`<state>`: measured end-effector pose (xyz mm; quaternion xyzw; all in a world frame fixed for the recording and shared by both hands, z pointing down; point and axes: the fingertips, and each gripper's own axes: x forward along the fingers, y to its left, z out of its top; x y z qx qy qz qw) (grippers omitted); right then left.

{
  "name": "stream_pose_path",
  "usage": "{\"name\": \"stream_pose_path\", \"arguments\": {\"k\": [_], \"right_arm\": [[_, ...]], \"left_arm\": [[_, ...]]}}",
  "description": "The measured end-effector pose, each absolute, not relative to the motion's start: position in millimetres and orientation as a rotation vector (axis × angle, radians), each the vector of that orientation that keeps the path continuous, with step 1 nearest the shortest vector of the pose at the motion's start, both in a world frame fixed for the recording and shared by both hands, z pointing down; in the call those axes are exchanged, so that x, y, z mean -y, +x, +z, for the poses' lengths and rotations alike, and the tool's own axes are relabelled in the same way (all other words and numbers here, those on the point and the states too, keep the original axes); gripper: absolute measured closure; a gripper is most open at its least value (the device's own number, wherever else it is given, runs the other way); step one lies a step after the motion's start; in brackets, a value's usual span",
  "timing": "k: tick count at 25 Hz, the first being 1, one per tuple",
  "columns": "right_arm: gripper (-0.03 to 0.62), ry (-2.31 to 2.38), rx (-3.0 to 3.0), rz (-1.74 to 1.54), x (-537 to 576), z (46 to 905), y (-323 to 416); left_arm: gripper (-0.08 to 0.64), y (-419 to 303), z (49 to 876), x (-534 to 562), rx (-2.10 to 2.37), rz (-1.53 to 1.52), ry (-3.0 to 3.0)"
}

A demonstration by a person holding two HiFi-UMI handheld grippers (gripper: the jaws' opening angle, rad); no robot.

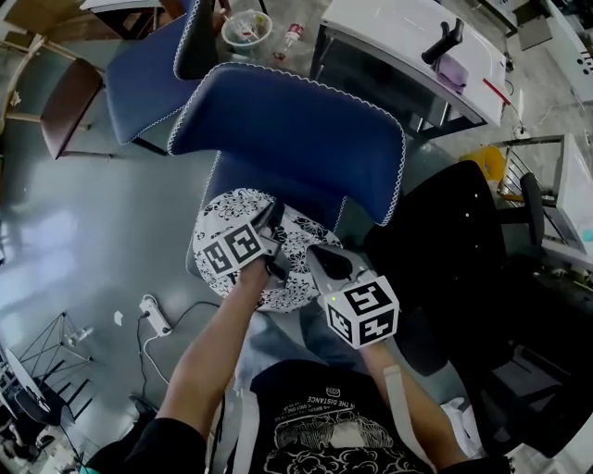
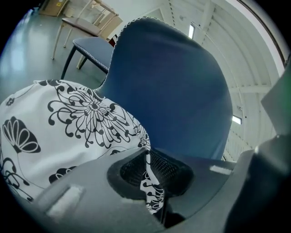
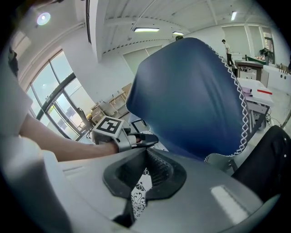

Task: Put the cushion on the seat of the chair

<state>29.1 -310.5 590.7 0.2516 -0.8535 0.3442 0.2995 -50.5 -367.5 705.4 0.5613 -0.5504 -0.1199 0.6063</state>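
A blue chair shows its backrest (image 1: 287,139), trimmed with white stitching. At its foot, over the seat, lies the white cushion (image 1: 227,218) with a black flower print, hiding most of the seat. My left gripper (image 1: 271,227) is shut on the cushion's near edge, and in the left gripper view the printed fabric (image 2: 148,182) runs pinched between the jaws, with the cushion (image 2: 68,132) bulging to the left. My right gripper (image 1: 317,257) is shut on the same edge, a strip of cushion (image 3: 138,193) between its jaws. The left gripper (image 3: 148,137) shows just beyond it.
A second blue chair (image 1: 148,74) and a brown-seated wooden chair (image 1: 65,102) stand at the back left. A black office chair (image 1: 463,241) is close on the right. A white table (image 1: 417,46) stands behind. A bowl (image 1: 246,28) sits at the back; a power strip (image 1: 156,315) lies on the floor.
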Motion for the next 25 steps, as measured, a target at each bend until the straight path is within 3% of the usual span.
{"name": "stream_pose_path", "arguments": {"k": [12, 25], "right_arm": [[0.594, 0.627, 2.264, 0.903, 319.4, 595.8, 40.4], [0.594, 0.739, 2.307, 0.907, 308.0, 562.7, 21.8]], "left_arm": [[0.485, -49.6, 716.0, 374.2, 1.275, -0.334, 1.299], [0.488, -46.0, 624.2, 347.0, 1.199, -0.246, 1.565]]}}
